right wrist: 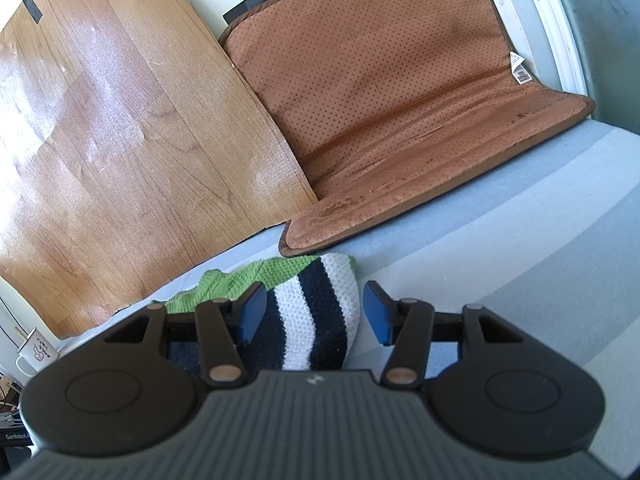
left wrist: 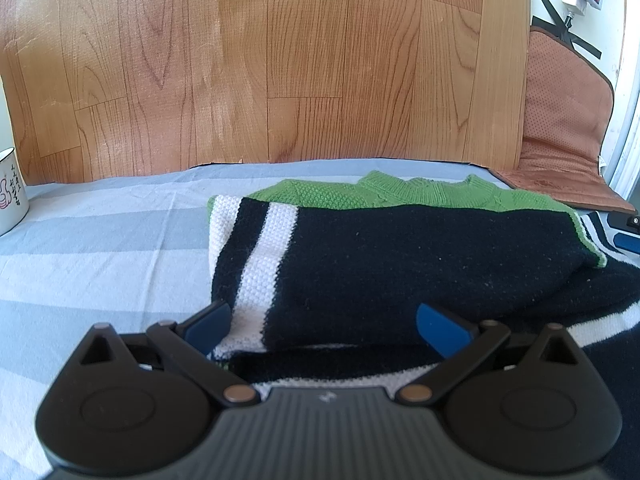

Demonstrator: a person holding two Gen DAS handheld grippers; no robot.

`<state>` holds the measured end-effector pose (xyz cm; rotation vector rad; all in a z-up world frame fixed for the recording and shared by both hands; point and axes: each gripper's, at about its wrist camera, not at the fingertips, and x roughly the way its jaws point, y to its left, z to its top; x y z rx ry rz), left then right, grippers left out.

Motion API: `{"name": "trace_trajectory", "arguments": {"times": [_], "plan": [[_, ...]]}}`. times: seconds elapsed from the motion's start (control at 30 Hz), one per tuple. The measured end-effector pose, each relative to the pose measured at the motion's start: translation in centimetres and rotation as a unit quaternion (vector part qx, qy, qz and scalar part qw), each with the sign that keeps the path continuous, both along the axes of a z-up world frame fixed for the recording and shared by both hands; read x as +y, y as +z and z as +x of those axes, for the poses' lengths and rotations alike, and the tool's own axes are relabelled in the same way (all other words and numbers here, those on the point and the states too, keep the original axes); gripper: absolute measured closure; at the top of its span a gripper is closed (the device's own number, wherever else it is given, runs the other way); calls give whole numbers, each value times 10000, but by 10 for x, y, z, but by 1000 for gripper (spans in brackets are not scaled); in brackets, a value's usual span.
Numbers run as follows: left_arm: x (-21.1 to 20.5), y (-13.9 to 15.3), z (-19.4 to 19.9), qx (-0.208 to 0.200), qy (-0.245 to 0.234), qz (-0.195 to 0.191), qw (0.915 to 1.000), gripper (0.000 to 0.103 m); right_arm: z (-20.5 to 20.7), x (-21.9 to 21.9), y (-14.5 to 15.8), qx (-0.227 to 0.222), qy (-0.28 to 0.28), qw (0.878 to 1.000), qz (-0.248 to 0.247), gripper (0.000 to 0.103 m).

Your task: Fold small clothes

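Both claws [left wrist: 324, 326] [right wrist: 316, 316] agape, gripping nothing, straddling sweater [left wrist: 400, 264] edges; bedsheet [right wrist: 520, 240] open rightward.

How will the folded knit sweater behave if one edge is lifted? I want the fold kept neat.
The sweater is chunky knit, so it would likely droop and sag, not lift flat. Its loosely stacked layers would probably slide apart or unfold. On the striped sheet, pushing it may bunch both.

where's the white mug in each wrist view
Left wrist: white mug at the far left edge, mid-height, on the striped cloth, partly cut off.
Right wrist: mug at the lower left edge, beside the gripper body.
Shared landmark: the wood-grain board behind the knit sweater.
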<state>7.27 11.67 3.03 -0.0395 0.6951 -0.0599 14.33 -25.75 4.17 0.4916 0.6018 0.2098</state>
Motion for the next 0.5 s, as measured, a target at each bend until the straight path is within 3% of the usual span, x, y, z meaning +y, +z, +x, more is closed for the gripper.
{"name": "trace_trajectory", "arguments": {"times": [0.5], "plan": [[-1,0,0,1,-1,3,10000,0,0,-1,0,3,-3,10000,5,46]]}}
